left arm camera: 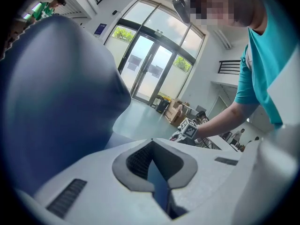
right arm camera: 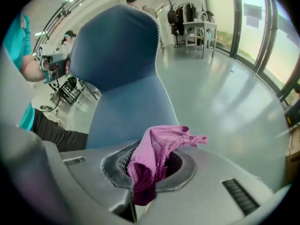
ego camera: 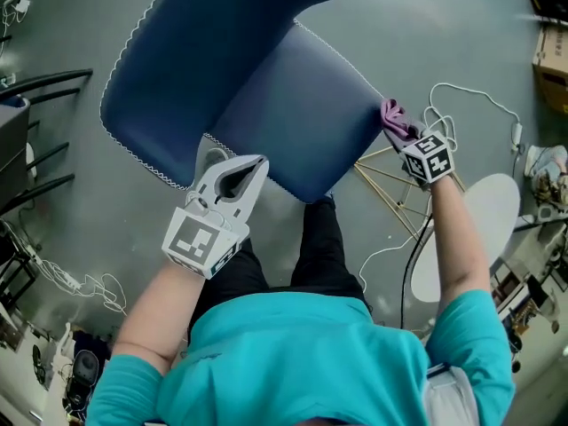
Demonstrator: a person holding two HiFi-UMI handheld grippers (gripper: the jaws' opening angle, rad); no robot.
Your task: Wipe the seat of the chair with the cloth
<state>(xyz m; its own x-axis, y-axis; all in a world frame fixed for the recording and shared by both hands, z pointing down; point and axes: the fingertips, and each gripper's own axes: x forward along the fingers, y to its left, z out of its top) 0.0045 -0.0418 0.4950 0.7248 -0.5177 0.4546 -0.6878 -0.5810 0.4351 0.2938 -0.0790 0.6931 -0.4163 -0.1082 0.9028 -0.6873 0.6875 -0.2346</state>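
The blue chair stands before me in the head view, its seat (ego camera: 302, 122) below the curved backrest (ego camera: 204, 51). At the seat's right edge my right gripper (ego camera: 399, 133) is shut on a pink cloth (ego camera: 393, 116). In the right gripper view the cloth (right arm camera: 157, 149) bunches out of the right gripper (right arm camera: 150, 168), with the seat (right arm camera: 126, 111) just beyond. My left gripper (ego camera: 252, 165) sits at the seat's front left edge, jaws together. The left gripper view shows the left gripper (left arm camera: 157, 172) beside the chair (left arm camera: 56, 102), with only a blue sliver between the jaws.
A white round tabletop (ego camera: 470, 229) and thin wooden legs (ego camera: 390, 185) are to the right of the chair. White cables (ego camera: 461, 96) lie on the grey floor behind them. Black chair frames (ego camera: 44, 87) stand at the left, a cardboard box (ego camera: 555, 60) at the far right.
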